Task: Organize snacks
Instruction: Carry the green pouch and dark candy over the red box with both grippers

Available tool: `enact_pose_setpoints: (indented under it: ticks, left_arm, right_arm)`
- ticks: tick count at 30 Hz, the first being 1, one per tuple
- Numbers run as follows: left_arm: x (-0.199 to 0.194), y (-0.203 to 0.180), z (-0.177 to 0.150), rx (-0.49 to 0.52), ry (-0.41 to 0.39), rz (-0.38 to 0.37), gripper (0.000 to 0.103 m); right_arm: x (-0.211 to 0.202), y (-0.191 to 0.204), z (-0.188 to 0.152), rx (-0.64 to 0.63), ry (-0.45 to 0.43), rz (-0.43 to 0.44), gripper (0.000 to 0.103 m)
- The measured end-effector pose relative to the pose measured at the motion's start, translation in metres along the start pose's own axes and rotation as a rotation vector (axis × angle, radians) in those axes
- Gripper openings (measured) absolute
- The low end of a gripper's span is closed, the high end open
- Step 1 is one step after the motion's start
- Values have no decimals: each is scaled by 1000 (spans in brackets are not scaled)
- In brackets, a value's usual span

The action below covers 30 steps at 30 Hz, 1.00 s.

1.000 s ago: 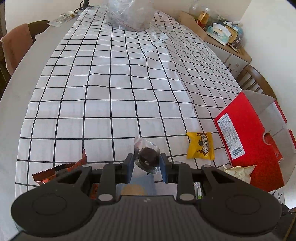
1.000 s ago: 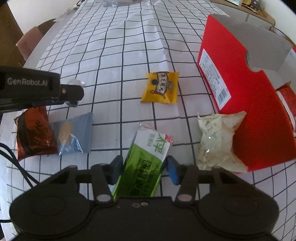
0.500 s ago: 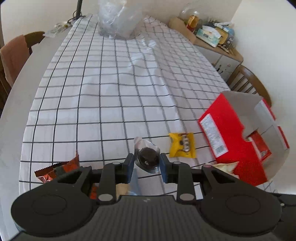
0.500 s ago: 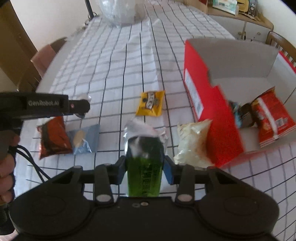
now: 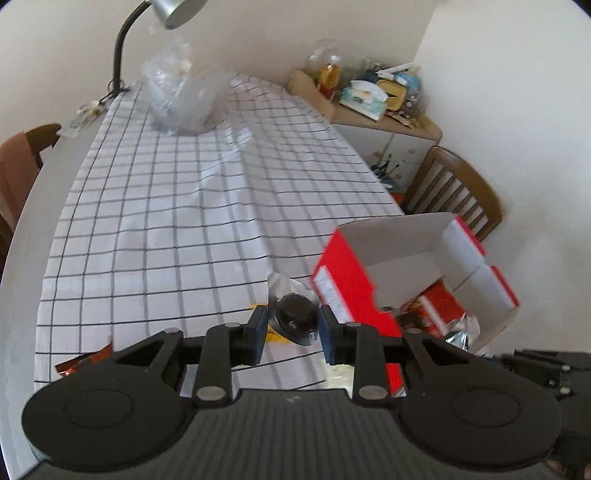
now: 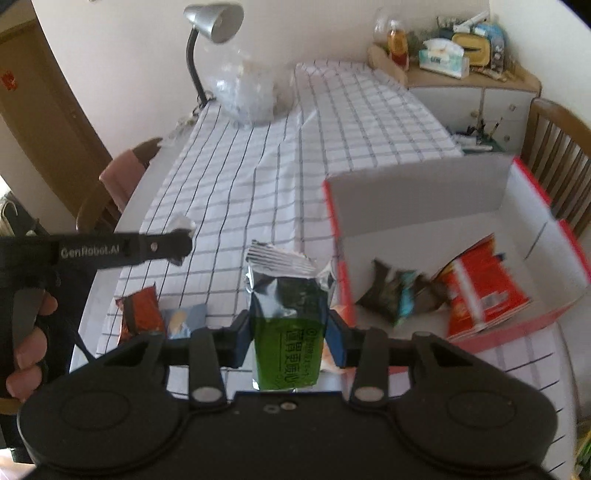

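My left gripper [image 5: 290, 328] is shut on a small clear packet with a dark round snack [image 5: 295, 317], held above the table left of the red box [image 5: 347, 273]. My right gripper [image 6: 288, 332] is shut on a green and silver snack packet [image 6: 286, 314], raised just left of the open red box [image 6: 546, 325]. The box holds a red packet [image 6: 484, 291] and a dark packet [image 6: 391, 299]. An orange-brown packet [image 6: 140, 317] and a blue packet [image 6: 184, 321] lie on the checked cloth. The left gripper [image 6: 177, 243] also shows in the right wrist view.
A clear plastic bag [image 6: 243, 92] and a desk lamp [image 6: 210, 33] stand at the table's far end. Wooden chairs [image 5: 458, 195] stand to the right and far left. A cluttered cabinet [image 6: 465, 85] sits behind. A yellow packet [image 5: 273, 332] peeks behind my left fingers.
Both grippers have risen well above the table with their packets and tilted up. The box's inside has come into view; the right gripper lifted the green packet off the cloth.
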State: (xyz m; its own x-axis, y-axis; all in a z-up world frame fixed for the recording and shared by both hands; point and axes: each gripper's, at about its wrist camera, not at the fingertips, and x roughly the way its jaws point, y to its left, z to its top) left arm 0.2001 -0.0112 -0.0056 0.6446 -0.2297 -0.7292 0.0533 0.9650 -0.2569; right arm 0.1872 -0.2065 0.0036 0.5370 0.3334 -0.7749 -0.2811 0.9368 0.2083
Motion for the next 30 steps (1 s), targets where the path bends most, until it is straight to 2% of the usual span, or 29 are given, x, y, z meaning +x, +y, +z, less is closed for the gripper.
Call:
enact_pose_setpoints:
  ticks: [7,15,23,30]
  left_arm:
    - [-1,-60,11,16,-9,-14,29]
    - [21,-126,18,30,7,-6,29]
    - [66,-169,12,42,69,26,29]
    - [109,-179,1,25,152,60,29]
  right_arm:
    - [-29,-53,24,-23,-41,-14,41]
    - [-33,-123,38,-20,-52,-47,41]
    - [-9,-180,42,-4,-18,-90,41]
    - [22,-208,42,-13,46,-136,41]
